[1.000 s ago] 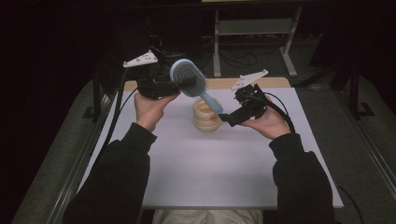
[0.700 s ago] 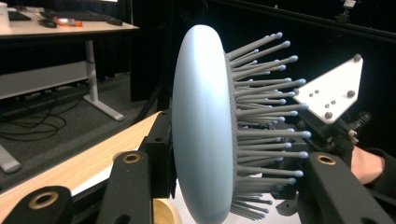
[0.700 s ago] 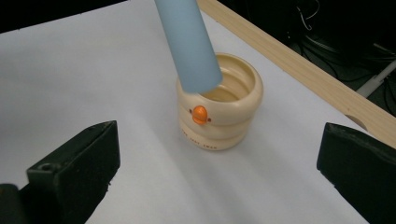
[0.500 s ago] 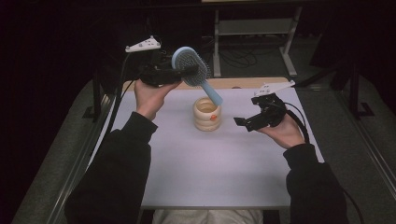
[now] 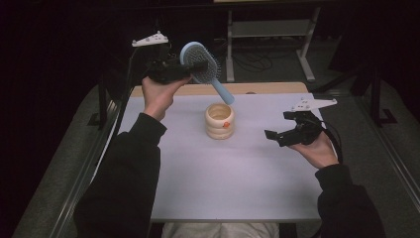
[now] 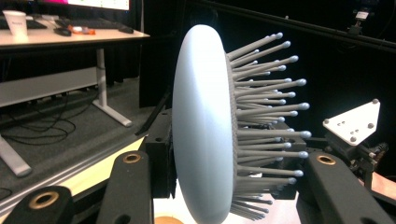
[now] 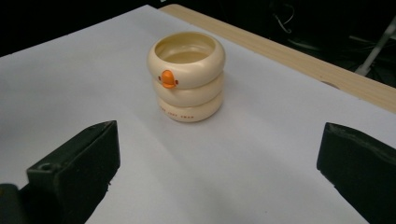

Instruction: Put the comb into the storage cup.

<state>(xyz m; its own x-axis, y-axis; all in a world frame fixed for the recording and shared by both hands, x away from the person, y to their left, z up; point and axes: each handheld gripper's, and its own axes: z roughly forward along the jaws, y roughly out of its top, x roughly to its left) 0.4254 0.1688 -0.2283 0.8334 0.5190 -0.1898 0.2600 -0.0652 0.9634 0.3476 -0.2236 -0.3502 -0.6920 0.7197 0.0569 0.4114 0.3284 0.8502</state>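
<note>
A pale blue hairbrush [image 5: 203,64] hangs in the air above the table's far left, its handle slanting down toward a cream ringed cup [image 5: 220,120]. My left gripper [image 5: 190,67] is shut on the brush head; in the left gripper view the blue back [image 6: 203,135] and grey bristles sit between the two jaws. The cup, with an orange mark on its side, stands upright on the white sheet [image 7: 187,77]. My right gripper [image 5: 275,137] is held low at the right of the cup, open, with nothing between its jaws [image 7: 215,177].
A white sheet [image 5: 223,183] covers the table, with a wooden edge [image 5: 267,88] at the far side. Behind the table stand a desk frame and cables [image 5: 267,44] on the dark floor. A desk with a paper cup [image 6: 16,21] shows at the far left.
My right gripper has moved right and down, away from the cup and brush handle. My left gripper has lifted the brush a little higher.
</note>
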